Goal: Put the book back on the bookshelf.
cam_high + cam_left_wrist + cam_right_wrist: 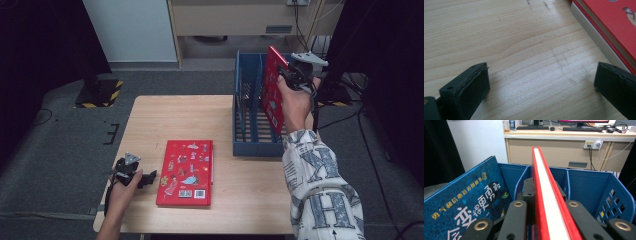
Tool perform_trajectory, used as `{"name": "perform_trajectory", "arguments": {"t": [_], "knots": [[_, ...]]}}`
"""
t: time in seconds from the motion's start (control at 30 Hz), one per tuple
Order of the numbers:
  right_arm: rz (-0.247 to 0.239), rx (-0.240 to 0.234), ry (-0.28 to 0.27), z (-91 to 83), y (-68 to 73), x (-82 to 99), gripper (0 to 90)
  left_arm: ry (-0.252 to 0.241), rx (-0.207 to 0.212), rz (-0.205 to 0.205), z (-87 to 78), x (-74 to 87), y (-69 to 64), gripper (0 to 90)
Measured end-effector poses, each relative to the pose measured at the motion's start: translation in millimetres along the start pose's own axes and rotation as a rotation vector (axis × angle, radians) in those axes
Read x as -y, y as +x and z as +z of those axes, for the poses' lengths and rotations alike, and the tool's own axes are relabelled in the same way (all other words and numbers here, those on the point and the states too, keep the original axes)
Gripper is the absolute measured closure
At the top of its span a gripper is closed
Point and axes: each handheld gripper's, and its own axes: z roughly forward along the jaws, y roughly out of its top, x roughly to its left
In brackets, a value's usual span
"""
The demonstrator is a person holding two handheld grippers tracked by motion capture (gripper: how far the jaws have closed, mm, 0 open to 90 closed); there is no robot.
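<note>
My right gripper (291, 76) pinches the red book (273, 92) upright on edge, long axis running away from me, probably over the middle slot of the blue rack (250, 131); my left gripper (145, 178) rests spread beside the other red book (186, 172).

A light wooden table (150, 120) stands on a grey floor (60, 145). A blue book (461, 205) with yellow and white letters stands tilted. Behind it is a tan desk (554, 152) with a black keyboard (532, 127) on top and what may be a wall plug (593, 144). A yellow-and-black striped foot (100, 93) sits on the floor.
</note>
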Motion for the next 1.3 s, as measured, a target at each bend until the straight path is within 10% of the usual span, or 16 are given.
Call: {"name": "perform_trajectory", "arguments": {"t": [1.3], "knots": [[0.018,0.003,0.043,37.2,7.9,46.4,79.3,0.005,0.003,0.007,0.1,-0.2,-0.3,0.0]]}}
